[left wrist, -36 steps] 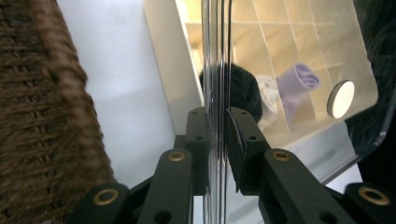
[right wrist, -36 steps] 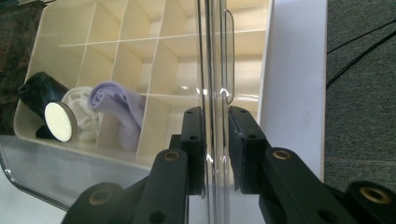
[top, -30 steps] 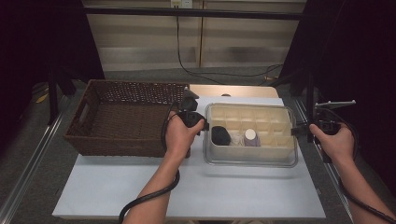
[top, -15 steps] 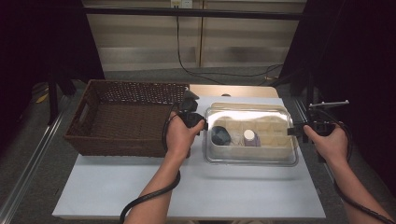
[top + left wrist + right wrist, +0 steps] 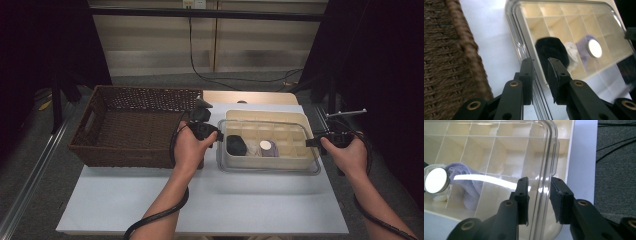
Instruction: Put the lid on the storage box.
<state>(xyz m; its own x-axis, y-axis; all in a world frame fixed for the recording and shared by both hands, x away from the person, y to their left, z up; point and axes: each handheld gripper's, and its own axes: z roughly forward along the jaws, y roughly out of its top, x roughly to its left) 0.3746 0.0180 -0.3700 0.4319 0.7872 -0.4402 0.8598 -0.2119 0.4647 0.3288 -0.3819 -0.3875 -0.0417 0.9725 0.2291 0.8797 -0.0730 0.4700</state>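
High view first: a clear lid (image 5: 270,150) lies over a cream divided box (image 5: 295,161) on the white table (image 5: 200,200), its long axis running left to right across the table, with a wicker basket (image 5: 130,127) just beside the box on the left. Each short end of the lid has a claw at it. At the left end, the left gripper (image 5: 216,136) has its jaws set narrowly apart with the lid's rim between them; the left gripper view shows that rim (image 5: 537,82) passing through the slot, the jaws having just been easing open, and I cannot tell whether the pads press on it. At the right end, the right gripper (image 5: 311,142) straddles the rim the same way (image 5: 539,195), jaws a little apart and lately closing in, gaps showing beside the plastic. Under the lid sit a black item (image 5: 551,51) and a round white cap (image 5: 436,180) on pale purple cloth
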